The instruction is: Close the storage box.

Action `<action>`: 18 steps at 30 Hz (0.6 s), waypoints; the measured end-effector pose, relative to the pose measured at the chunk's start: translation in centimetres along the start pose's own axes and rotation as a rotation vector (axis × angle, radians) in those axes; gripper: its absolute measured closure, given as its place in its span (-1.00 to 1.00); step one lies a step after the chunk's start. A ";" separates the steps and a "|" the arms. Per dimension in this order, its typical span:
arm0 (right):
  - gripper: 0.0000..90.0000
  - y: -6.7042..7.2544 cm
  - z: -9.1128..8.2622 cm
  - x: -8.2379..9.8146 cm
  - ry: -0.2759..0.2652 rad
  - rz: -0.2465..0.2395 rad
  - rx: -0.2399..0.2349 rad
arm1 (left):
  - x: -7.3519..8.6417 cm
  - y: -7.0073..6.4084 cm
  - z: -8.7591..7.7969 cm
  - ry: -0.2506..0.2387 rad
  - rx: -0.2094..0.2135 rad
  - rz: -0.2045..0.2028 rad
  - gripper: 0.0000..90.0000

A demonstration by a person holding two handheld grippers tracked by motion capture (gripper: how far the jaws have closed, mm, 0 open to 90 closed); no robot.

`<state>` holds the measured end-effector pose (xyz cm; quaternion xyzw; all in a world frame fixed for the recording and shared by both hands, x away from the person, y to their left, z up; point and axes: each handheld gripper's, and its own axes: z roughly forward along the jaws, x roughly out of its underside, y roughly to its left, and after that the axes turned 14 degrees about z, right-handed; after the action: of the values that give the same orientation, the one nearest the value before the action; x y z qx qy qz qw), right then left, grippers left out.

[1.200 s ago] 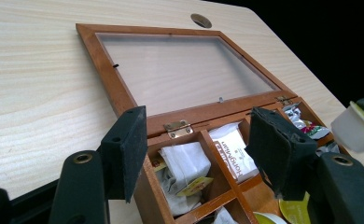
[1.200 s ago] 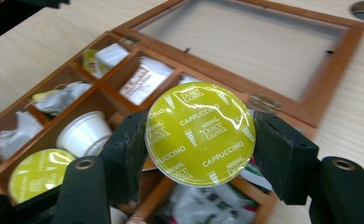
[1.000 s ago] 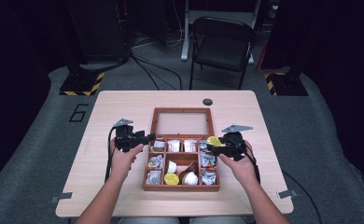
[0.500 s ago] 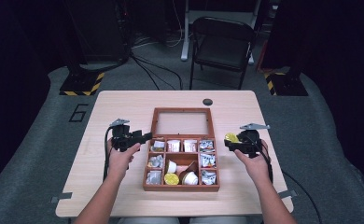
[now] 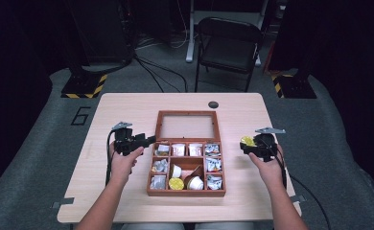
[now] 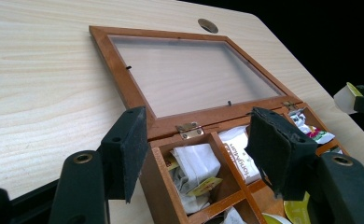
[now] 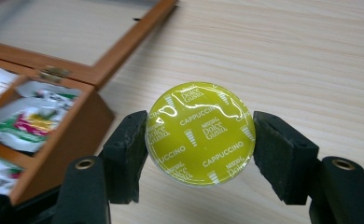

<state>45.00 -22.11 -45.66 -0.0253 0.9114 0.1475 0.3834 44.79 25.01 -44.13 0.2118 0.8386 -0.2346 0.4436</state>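
Note:
A wooden compartment box (image 5: 185, 192) stands mid-table, its glass lid (image 5: 187, 127) laid open behind it. Sachets and capsules fill the compartments. My right gripper (image 5: 246, 144) is off the box's right side, over bare table. In the right gripper view it (image 7: 200, 147) is shut on a yellow-green cappuccino capsule (image 7: 200, 133), a pad on each side of the rim. My left gripper (image 5: 151, 140) is at the box's rear left corner. In the left gripper view it (image 6: 199, 154) is open and straddles that corner: the left pad lies by the outer wall (image 6: 154, 182), the right pad hangs over a compartment.
A dark round grommet (image 5: 213, 104) sits in the table behind the lid. A folding chair (image 5: 228, 43) stands beyond the far edge. Bare wood (image 5: 252, 177) lies to the right of the box, under and around my right hand.
My right gripper has carried the capsule from above the box's right-hand compartments out to the right, past the box wall and a little lower. The left gripper has kept still.

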 end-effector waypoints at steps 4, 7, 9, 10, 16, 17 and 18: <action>-0.17 -1.0 0.4 0.3 0.000 0.000 0.051 | 0.0 0.0 0.0 0.000 0.000 -0.001 -0.16; -0.17 -1.7 0.7 0.5 0.006 0.003 0.085 | 0.0 0.0 0.0 0.000 0.000 -0.001 -0.16; -0.17 -2.2 0.9 0.7 0.008 0.016 0.103 | 0.0 0.0 0.0 0.001 0.001 -0.002 -0.16; -0.17 -2.5 1.0 0.7 0.011 0.025 0.109 | 0.0 0.0 0.0 0.000 0.002 -0.002 -0.16; -0.17 -3.7 1.4 1.1 0.017 0.056 0.140 | -0.1 0.2 -0.2 -0.005 0.003 -0.007 -0.16; -0.17 -3.7 1.4 1.1 0.017 0.056 0.140 | -0.1 0.2 -0.2 -0.005 0.003 -0.007 -0.16; -0.18 -3.9 1.5 1.2 0.016 0.052 0.153 | 0.0 0.2 -0.1 -0.004 0.001 -0.010 -0.16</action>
<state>45.83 -25.27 -48.52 0.0264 0.9234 0.0872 0.3730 44.83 25.21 -44.07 0.2074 0.8386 -0.2375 0.4442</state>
